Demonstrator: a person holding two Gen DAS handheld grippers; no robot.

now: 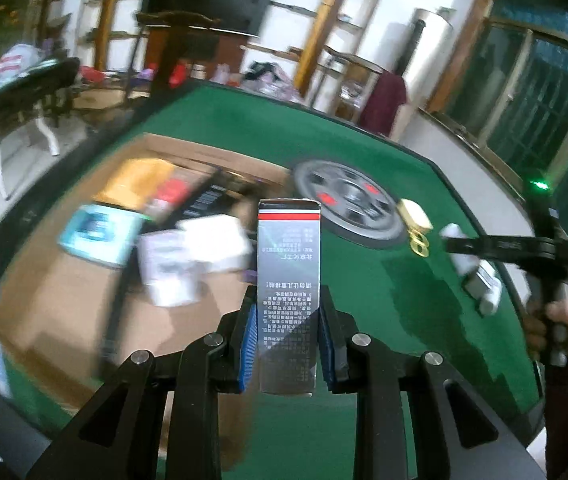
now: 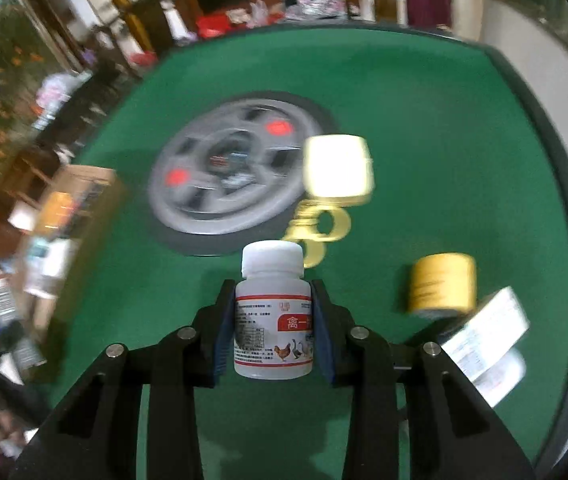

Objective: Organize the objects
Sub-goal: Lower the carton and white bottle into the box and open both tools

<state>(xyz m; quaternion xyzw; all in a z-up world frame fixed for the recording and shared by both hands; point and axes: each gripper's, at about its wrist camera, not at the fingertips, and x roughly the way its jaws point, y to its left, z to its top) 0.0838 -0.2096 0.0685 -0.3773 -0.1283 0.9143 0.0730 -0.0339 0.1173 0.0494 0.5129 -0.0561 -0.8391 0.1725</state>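
My left gripper (image 1: 288, 296) is shut on a tall silver box (image 1: 288, 256) with a red stripe near its top. It hangs over the edge of an open cardboard box (image 1: 64, 300) holding several small packages, among them an orange one (image 1: 140, 184) and a teal one (image 1: 96, 232). My right gripper (image 2: 273, 286) is shut on a white pill bottle (image 2: 272, 320) with a white cap and a red label, above the green table (image 2: 424, 120). In the left wrist view the right gripper's black frame (image 1: 516, 246) and the hand (image 1: 556, 320) on it show at the far right.
A grey wheel-shaped panel (image 2: 228, 168) sits in the table's middle. Beside it lies a cream and gold object (image 2: 336, 172). A yellow jar (image 2: 442, 288) and a white printed box (image 2: 484, 328) lie at the right. The cardboard box (image 2: 84, 200) stands at the left.
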